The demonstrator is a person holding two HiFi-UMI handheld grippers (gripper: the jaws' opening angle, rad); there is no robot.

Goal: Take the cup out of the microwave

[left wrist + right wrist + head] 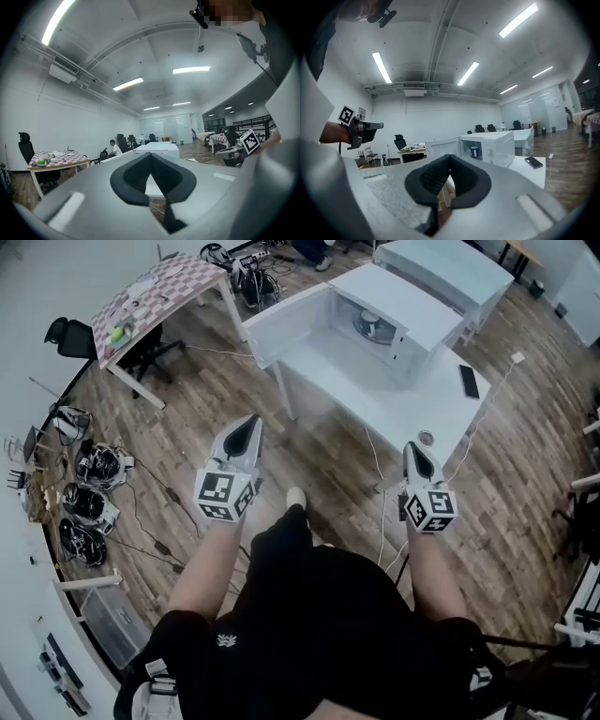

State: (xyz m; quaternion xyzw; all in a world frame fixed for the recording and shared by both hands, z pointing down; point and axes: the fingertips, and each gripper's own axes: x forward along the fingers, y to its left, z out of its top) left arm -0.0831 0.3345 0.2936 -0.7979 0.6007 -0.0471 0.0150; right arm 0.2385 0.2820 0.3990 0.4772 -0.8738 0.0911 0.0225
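A white microwave [405,307] stands on a white table [394,404] with its door [286,326] swung open to the left. Inside it is the cup [368,326], dark blue in the right gripper view [474,152]. Both grippers hover over the floor, well short of the table. My left gripper [247,426] is shut with nothing in it, its tips meeting [150,154]. My right gripper [414,450] is also shut and empty [450,157], pointing toward the microwave [499,146].
A black phone [469,381] lies on the table right of the microwave, and a small round thing [427,438] sits near its front edge. A checkered table [159,294] with a chair stands at the left. Gear and cables [89,498] litter the floor by the left wall.
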